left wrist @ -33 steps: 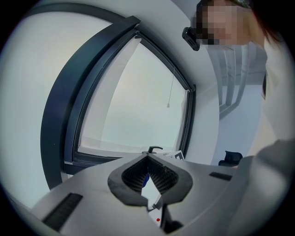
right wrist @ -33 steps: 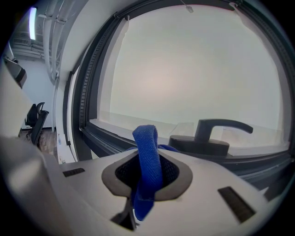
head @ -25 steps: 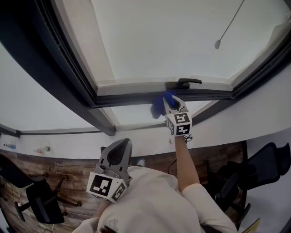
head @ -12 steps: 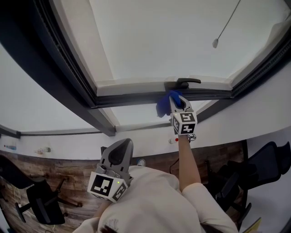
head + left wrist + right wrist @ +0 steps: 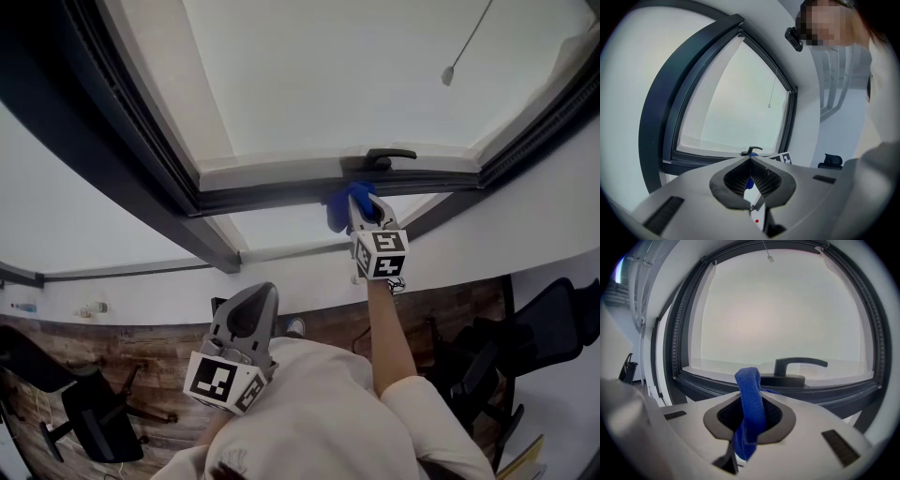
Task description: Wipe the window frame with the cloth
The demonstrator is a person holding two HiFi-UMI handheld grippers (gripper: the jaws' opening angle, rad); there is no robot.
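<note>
A blue cloth [image 5: 337,210] is pressed on the dark lower rail of the window frame [image 5: 272,198], just under the black handle [image 5: 380,157]. My right gripper [image 5: 360,208] is shut on the cloth at arm's length. In the right gripper view the cloth [image 5: 749,397] stands up between the jaws of the right gripper [image 5: 750,401], with the handle [image 5: 799,364] and the frame [image 5: 712,384] close ahead. My left gripper [image 5: 249,302] is held low near the person's chest, shut with nothing in it. The left gripper [image 5: 750,160] faces the frame [image 5: 684,157] from farther back.
A blind cord with a bead [image 5: 449,73] hangs before the pane at the upper right. White wall surrounds the window. Black office chairs [image 5: 89,412] [image 5: 548,323] stand on the wooden floor [image 5: 150,352] at both sides below.
My right gripper has slid the cloth a little to the right along the lower rail, closer under the handle. The left gripper has barely moved.
</note>
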